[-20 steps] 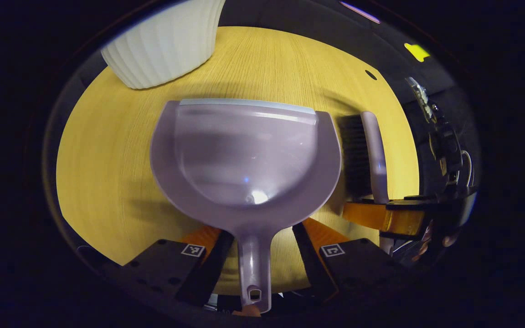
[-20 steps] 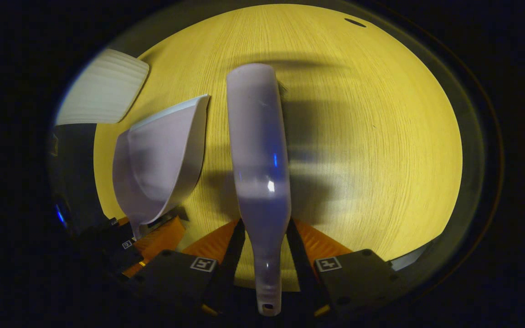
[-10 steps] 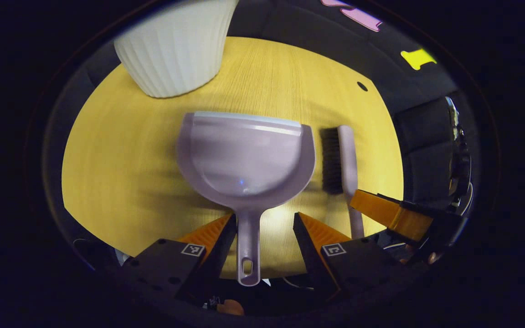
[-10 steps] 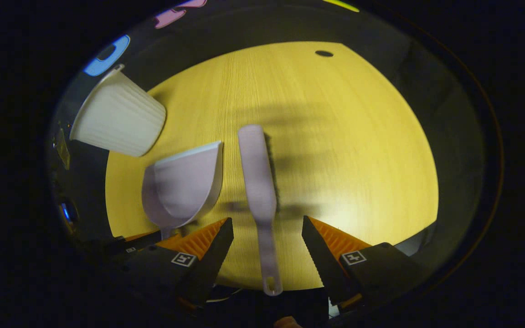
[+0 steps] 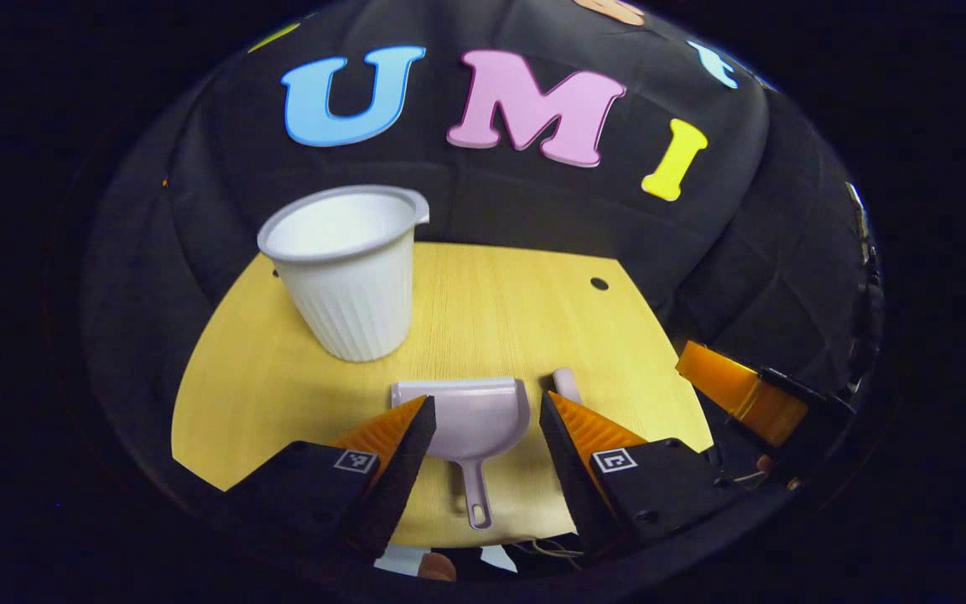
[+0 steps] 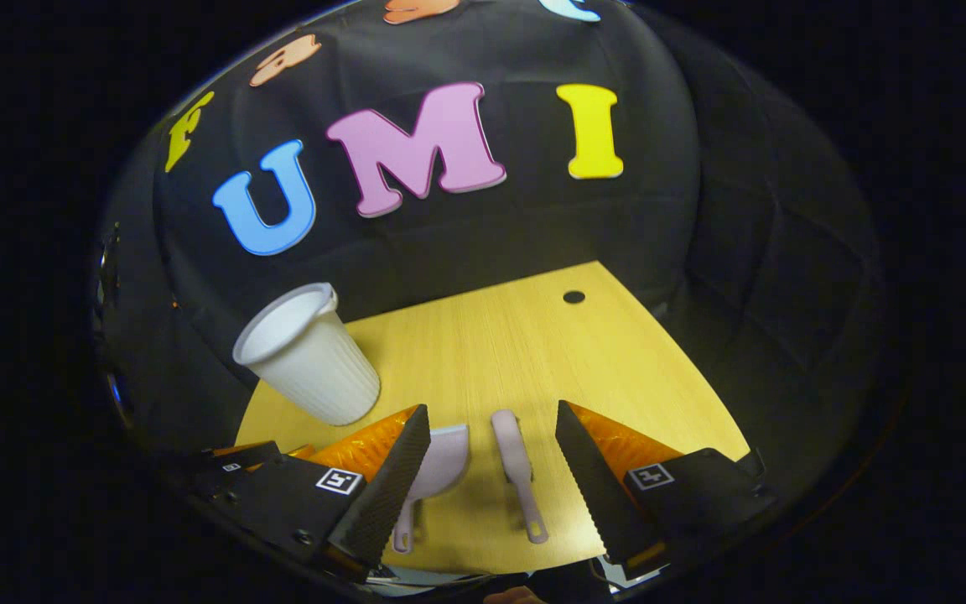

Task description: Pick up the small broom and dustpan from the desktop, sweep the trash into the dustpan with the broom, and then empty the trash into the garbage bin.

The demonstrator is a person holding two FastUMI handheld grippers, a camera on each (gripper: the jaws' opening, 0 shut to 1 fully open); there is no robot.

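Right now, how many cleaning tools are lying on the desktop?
2. The dustpan lies flat near the desk's front edge, and the small broom lies just to its right. Both grippers are open above them. Any trash on the desk is too small to tell.

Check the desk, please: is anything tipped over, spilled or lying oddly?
Nothing stands out. The white bin stands upright, the dustpan and the broom lie flat side by side on the desk, and I see no spill.
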